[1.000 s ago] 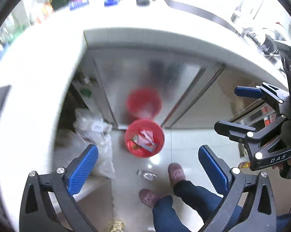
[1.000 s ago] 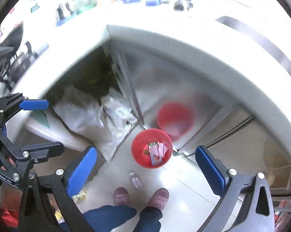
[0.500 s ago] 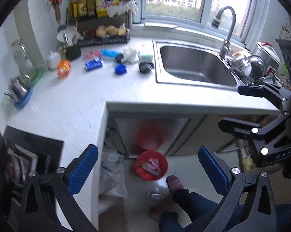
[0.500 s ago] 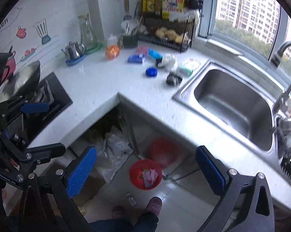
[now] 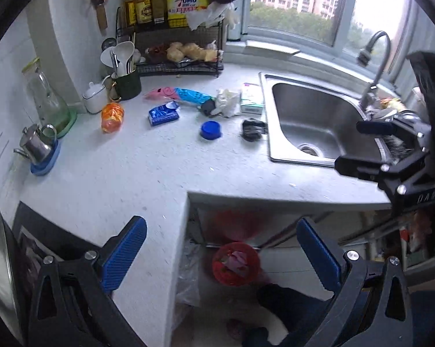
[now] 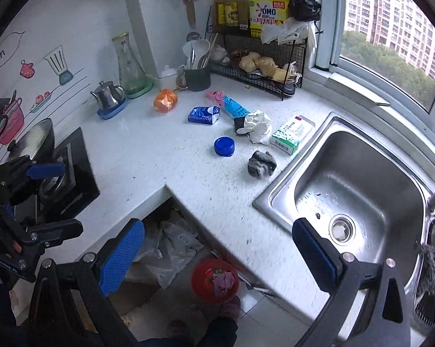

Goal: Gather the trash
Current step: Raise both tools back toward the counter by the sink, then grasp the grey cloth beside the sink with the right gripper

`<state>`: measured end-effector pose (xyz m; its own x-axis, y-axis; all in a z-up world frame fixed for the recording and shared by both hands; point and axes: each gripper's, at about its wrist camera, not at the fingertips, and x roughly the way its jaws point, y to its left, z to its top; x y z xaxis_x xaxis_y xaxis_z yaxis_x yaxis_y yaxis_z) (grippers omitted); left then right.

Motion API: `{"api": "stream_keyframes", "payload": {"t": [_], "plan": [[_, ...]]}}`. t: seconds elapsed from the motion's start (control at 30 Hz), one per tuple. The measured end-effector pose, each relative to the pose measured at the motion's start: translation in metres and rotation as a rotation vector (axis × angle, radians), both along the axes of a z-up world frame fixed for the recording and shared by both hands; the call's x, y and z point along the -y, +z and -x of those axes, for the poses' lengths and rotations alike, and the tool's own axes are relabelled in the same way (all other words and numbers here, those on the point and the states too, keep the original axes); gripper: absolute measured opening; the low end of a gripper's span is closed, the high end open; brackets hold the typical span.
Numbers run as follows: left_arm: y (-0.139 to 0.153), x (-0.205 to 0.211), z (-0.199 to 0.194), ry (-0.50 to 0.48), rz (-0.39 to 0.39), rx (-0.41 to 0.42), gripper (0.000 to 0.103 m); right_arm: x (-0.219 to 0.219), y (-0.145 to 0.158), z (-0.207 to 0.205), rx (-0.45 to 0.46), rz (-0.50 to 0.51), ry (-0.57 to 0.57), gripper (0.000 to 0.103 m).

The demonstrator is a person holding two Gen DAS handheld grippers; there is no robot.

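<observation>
Trash lies on the white counter [image 5: 136, 173]: an orange wrapper [image 5: 112, 116], a blue tissue pack [image 5: 163, 113], a pink and blue packet [image 5: 185, 94], crumpled white paper [image 5: 227, 102], a blue lid [image 5: 211, 129], a green-white box [image 5: 251, 98] and a dark wad [image 5: 253, 129]. A red bin [image 5: 235, 263] holding wrappers stands on the floor below the counter edge. My left gripper [image 5: 221, 256] hangs open and empty above the counter corner. My right gripper [image 6: 217, 256] is open and empty too, over the counter edge beside the sink; it also shows at the right as [image 5: 382, 150].
A steel sink [image 6: 359, 190] with a tap lies right. A wire rack [image 5: 177, 43] with bottles, a utensil cup [image 5: 126, 85], a glass carafe [image 5: 45, 101] and a small kettle [image 5: 37, 143] line the back. A stove [image 6: 70, 173] sits left. A person's legs and slippers [image 6: 229, 308] are below.
Both grippers have risen and tilted up from looking at the floor and red bin to looking across the counter; the bin has slid to the bottom of both views. Both stayed open.
</observation>
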<state>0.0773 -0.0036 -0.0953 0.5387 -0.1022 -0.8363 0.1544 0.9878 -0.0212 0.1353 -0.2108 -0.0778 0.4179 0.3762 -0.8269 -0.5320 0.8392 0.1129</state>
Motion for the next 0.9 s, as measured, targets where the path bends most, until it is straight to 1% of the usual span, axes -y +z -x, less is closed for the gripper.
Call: {"api": "stream_keyframes", "payload": {"t": [0.07, 0.2, 0.3, 0.37, 0.47, 0.5, 0.6, 0.7, 0.77, 0.8, 0.83, 0.9], "plan": [[-0.006, 0.0, -0.022, 0.007, -0.013, -0.011, 0.103, -0.003, -0.006, -0.021, -0.022, -0.001, 0.018, 0.102], [-0.022, 0.001, -0.063, 0.02, 0.019, -0.039, 0.103, -0.009, -0.026, -0.057, -0.069, 0.016, 0.062, 0.102], [-0.035, 0.004, -0.088, 0.029, 0.019, -0.073, 0.103, -0.011, -0.042, -0.081, -0.1, 0.038, 0.082, 0.101], [-0.043, 0.006, -0.102, 0.041, 0.009, -0.087, 0.103, -0.01, -0.054, -0.098, -0.136, 0.033, 0.095, 0.096], [-0.053, 0.006, -0.118, 0.066, 0.02, -0.114, 0.103, -0.011, -0.071, -0.123, -0.19, 0.043, 0.108, 0.086], [-0.056, 0.005, -0.123, 0.075, 0.022, -0.123, 0.103, -0.012, -0.075, -0.132, -0.205, 0.045, 0.121, 0.081], [-0.067, 0.003, -0.138, 0.101, 0.011, -0.148, 0.103, -0.017, -0.089, -0.15, -0.228, 0.06, 0.147, 0.078], [-0.075, 0.001, -0.15, 0.117, 0.003, -0.166, 0.103, -0.021, -0.101, -0.166, -0.264, 0.066, 0.172, 0.071], [-0.078, 0.0, -0.155, 0.127, -0.001, -0.171, 0.103, -0.025, -0.108, -0.173, -0.276, 0.077, 0.19, 0.07], [-0.079, -0.001, -0.158, 0.133, 0.001, -0.176, 0.103, -0.026, -0.111, -0.176, -0.283, 0.082, 0.2, 0.067], [-0.081, -0.001, -0.16, 0.137, 0.003, -0.181, 0.103, -0.029, -0.115, -0.177, -0.293, 0.089, 0.215, 0.06], [-0.083, -0.001, -0.164, 0.14, 0.003, -0.186, 0.103, -0.033, -0.121, -0.179, -0.312, 0.1, 0.238, 0.052]]}}
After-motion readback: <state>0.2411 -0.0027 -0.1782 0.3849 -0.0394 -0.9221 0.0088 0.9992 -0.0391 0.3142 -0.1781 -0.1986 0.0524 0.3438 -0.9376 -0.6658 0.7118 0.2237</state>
